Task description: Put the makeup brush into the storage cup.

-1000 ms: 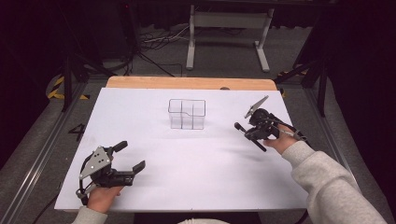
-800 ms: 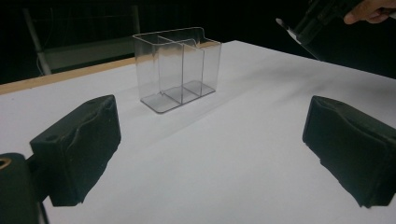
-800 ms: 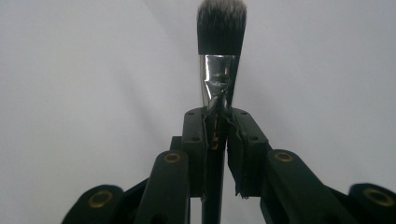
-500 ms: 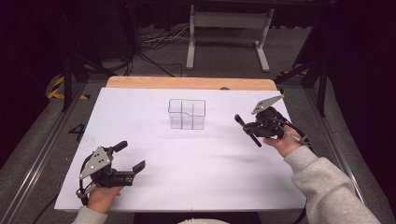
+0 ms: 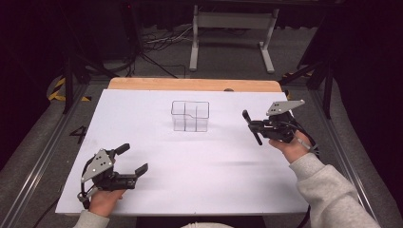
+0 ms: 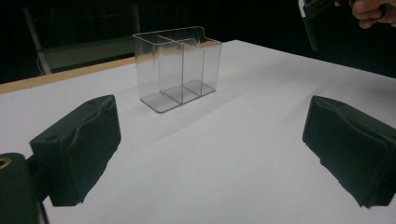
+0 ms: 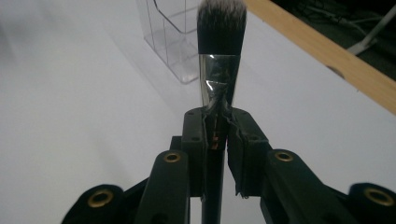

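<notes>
A clear plastic organiser (image 5: 190,115) with several compartments stands upright at the back middle of the white table sheet (image 5: 199,190). My right gripper (image 5: 254,127) hovers to its right, shut on a black makeup brush (image 5: 246,115). In the right gripper view the brush (image 7: 222,25) sticks out past the pinched jaws of that gripper (image 7: 216,135), bristles toward the organiser (image 7: 173,37). My left gripper (image 5: 133,158) rests near the front left, open with nothing in it. The left gripper view has its wide-apart pads (image 6: 77,149) framing the organiser (image 6: 177,67), with the brush (image 6: 312,28) far off.
A wooden table edge (image 5: 190,84) runs behind the sheet. Beyond it on the floor are a metal stand (image 5: 233,33) and cables (image 5: 157,45). Metal rails (image 5: 43,156) flank the table.
The right hand has drifted slightly right and turned, swinging the held brush to a new angle. The left gripper has stayed still.
</notes>
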`<move>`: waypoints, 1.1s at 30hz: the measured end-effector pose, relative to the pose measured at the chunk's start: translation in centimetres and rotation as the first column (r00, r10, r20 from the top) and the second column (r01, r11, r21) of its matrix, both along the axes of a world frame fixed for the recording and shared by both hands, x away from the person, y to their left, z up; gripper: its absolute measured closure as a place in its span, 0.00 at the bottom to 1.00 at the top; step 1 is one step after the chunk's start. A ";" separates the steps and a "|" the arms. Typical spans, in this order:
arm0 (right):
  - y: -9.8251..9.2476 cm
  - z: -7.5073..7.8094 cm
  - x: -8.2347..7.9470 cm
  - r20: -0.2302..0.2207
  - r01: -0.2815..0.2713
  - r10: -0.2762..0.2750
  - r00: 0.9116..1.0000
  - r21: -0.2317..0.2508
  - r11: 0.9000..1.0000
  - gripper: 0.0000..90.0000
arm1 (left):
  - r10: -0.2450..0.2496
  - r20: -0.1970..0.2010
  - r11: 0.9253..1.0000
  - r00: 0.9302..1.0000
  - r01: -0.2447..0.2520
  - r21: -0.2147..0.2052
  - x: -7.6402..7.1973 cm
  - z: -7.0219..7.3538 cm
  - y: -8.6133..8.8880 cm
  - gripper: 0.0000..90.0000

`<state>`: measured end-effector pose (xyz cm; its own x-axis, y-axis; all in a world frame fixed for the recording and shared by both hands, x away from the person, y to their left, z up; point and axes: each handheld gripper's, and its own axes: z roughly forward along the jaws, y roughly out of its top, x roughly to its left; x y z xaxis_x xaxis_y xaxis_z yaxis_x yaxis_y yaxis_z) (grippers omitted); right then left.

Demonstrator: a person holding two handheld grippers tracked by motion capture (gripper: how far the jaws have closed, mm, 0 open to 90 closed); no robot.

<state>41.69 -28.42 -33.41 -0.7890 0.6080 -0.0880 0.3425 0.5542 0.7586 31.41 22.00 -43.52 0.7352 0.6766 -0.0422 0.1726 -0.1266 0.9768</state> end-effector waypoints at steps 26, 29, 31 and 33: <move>-0.5 -0.5 -0.4 0.218 -0.088 0.018 0.976 0.318 0.944 0.86 | 0.002 -0.001 1.000 1.000 -0.002 -0.006 0.0 -0.1 0.0 0.05; -0.3 -0.4 -0.4 0.240 -0.099 0.016 0.971 0.338 0.936 0.86 | 0.003 -0.001 1.000 1.000 -0.003 -0.007 0.0 -0.1 0.1 0.05; -0.3 -0.3 -0.3 0.253 -0.105 0.010 0.967 0.365 0.925 0.86 | 0.003 0.000 1.000 1.000 -0.003 -0.009 0.0 0.0 0.1 0.05; -0.3 -0.2 -0.3 0.266 -0.109 0.004 0.964 0.380 0.919 0.86 | 0.004 0.001 1.000 1.000 -0.004 -0.011 0.0 -0.1 0.1 0.05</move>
